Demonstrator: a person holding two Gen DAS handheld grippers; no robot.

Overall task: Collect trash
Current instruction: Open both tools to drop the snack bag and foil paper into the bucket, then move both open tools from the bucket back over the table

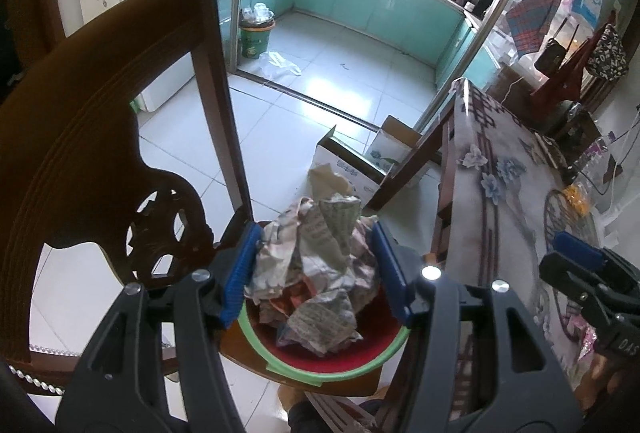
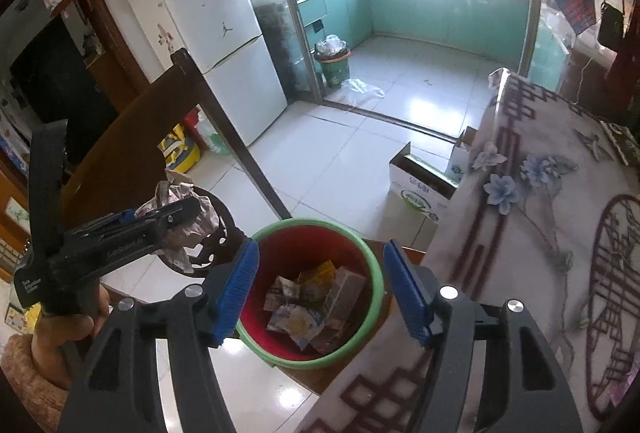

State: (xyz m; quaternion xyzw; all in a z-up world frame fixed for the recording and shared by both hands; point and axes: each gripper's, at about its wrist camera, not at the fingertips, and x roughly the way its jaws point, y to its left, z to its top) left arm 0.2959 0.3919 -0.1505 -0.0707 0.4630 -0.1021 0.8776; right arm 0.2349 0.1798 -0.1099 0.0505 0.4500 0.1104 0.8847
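A red bucket with a green rim (image 1: 340, 373) stands on a wooden chair seat beside the table. My left gripper (image 1: 316, 233) is shut on a big wad of crumpled newspaper (image 1: 320, 273) and holds it just over the bucket's mouth. In the right wrist view the same wad (image 2: 188, 229) shows in the left gripper (image 2: 160, 213), left of the bucket rim (image 2: 372, 273). My right gripper (image 2: 320, 247) hangs open above the bucket with nothing between its fingers. Several crumpled wrappers and papers (image 2: 312, 301) lie at the bucket's bottom.
A carved dark chair back (image 1: 100, 153) rises at the left. The table with a floral cloth (image 1: 500, 193) fills the right. An open cardboard box (image 2: 420, 185) sits on the tiled floor. A white fridge (image 2: 208, 25) and a green bin (image 2: 334, 67) stand farther back.
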